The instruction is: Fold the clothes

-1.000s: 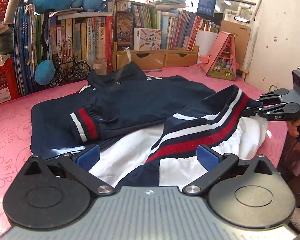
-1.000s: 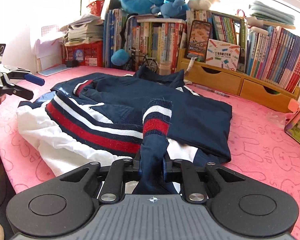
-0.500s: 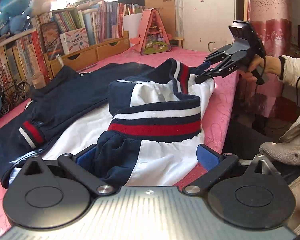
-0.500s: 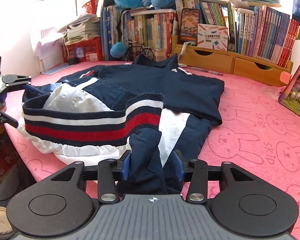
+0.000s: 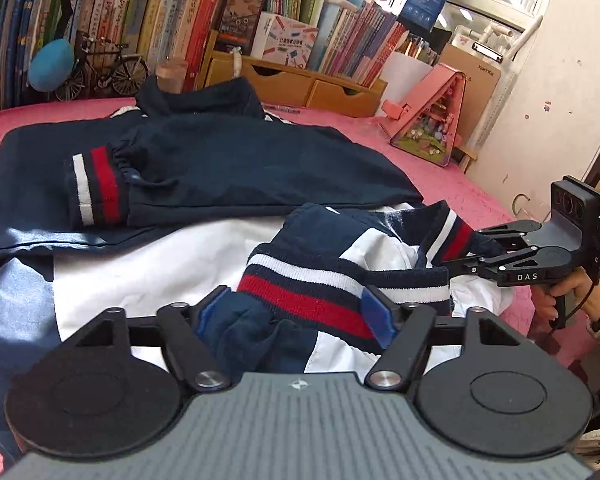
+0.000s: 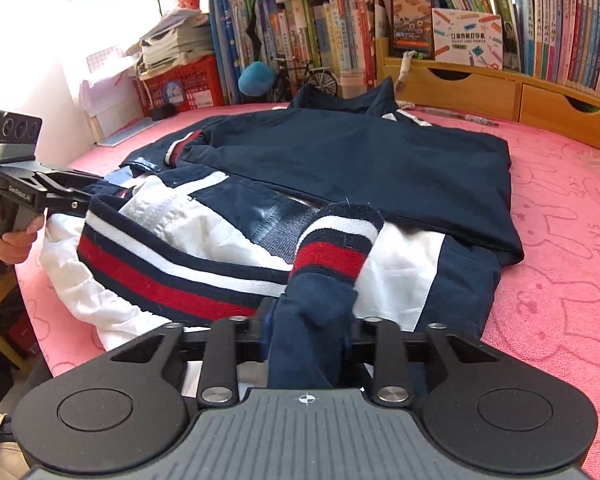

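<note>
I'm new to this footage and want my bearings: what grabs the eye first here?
The navy jacket sprawled over the pink table, its red-and-white striped hem bunched at the near edge. The right gripper is clamped on that hem. Behind, a crowded bookshelf.

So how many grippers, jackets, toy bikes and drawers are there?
Grippers: 2, the left gripper and the right gripper
Jacket: 1
Toy bike: 1
Drawers: 2
Total: 6
</note>
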Demonstrator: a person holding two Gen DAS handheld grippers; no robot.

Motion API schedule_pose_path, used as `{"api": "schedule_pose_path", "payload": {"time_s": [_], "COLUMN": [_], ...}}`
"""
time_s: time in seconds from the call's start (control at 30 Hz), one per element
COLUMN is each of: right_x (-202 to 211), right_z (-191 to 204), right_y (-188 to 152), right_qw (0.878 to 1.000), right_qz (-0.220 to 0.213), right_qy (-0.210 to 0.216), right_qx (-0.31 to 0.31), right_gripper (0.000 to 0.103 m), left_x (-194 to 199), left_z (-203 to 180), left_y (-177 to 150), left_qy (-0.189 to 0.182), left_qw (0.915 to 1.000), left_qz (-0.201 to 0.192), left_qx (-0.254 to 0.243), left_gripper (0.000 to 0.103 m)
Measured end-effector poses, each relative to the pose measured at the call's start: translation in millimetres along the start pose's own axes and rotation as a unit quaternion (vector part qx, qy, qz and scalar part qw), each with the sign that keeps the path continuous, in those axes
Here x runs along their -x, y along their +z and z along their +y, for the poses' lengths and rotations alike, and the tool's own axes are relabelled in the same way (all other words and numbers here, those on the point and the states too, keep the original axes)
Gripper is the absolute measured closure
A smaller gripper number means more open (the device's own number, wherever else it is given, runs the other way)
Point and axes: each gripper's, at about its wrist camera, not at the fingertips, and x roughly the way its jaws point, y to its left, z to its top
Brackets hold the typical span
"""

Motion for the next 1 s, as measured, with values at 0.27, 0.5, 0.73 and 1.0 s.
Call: {"api": "schedule_pose_path", "payload": {"time_s": [0.27,0.5,0.73,1.0], "right_x": [63.0,-19.8,-60.0,-44.3], "right_z": [9.2,-44.5,-77.1,-58.7], "right_y": [46.2,77.0,59.1,62.1], "right_qw": [0.988,0.994,0.996,0.997], "right_qz": [-0.145,-0.055,0.005,-0.034], "right_qy": [-0.033,-0.089,-0.051,-0.046], "right_qx": [0.028,-0.014,-0.069,-0.056], "right_gripper": [0.087,0.056,0.026,0.082], "left_x": [76.9,30.5,-19.2,-24.8], "left_z": [1.1,39.1,74.3,57.1], "left_y": [30.5,70.3,45.0,38.8], "left_qy": [0.057,0.225,0.117,0.119], "left_qw": [0.9754,0.9558,0.9913,0.9888], "left_qz": [-0.209,-0.190,-0.024,-0.061], "left_qx": [0.039,0.010,0.055,0.066], "left_gripper": [0.088,0.080,0.000,0.083]}}
